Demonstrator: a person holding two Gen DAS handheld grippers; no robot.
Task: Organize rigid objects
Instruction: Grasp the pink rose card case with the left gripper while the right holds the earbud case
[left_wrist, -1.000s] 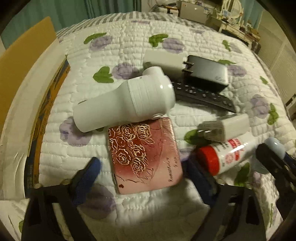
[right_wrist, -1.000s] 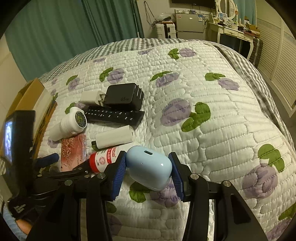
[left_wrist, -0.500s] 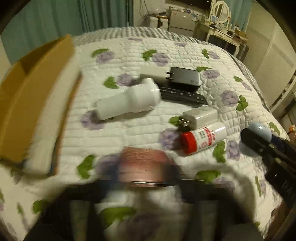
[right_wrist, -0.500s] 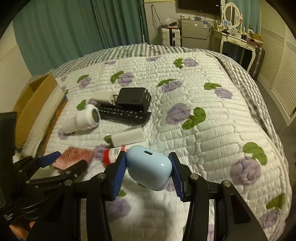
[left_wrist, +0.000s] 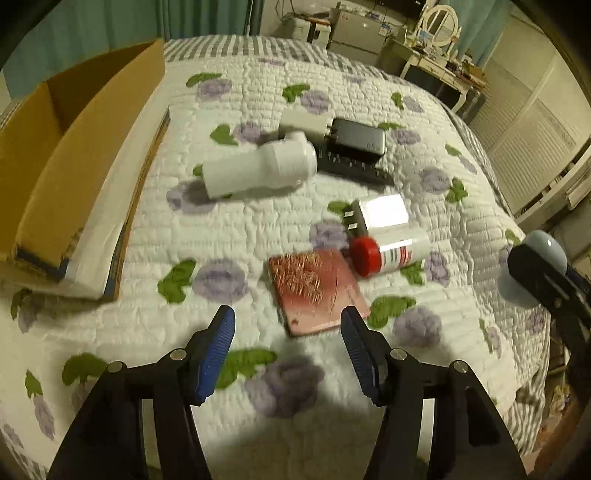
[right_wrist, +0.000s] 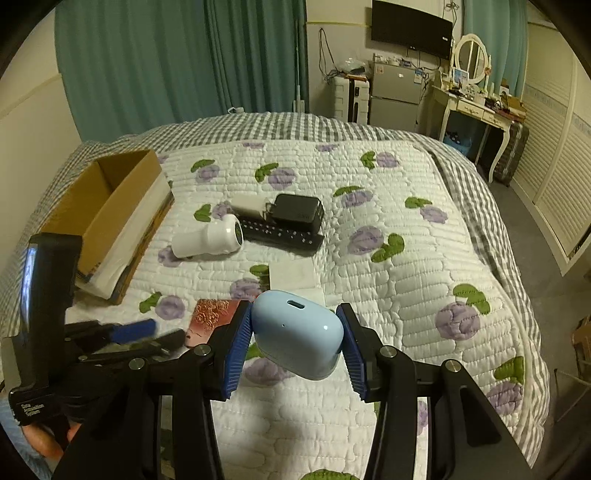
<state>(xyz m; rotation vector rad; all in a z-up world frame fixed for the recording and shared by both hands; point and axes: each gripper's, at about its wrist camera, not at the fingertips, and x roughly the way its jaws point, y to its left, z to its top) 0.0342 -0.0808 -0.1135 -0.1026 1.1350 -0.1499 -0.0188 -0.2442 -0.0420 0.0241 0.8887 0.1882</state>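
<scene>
left gripper hung above the quilt, jaws opening, nothing between them. red patterned card case lay flat just ahead and slightly right of its tips, long axis running away from the tool; left hand was the nearer. right gripper was clamped on the pale blue earbud case, lifted clear of the bed. open cardboard box sat far left. bedroom, teal curtains.

Three chargers, one remote, one box.
</scene>
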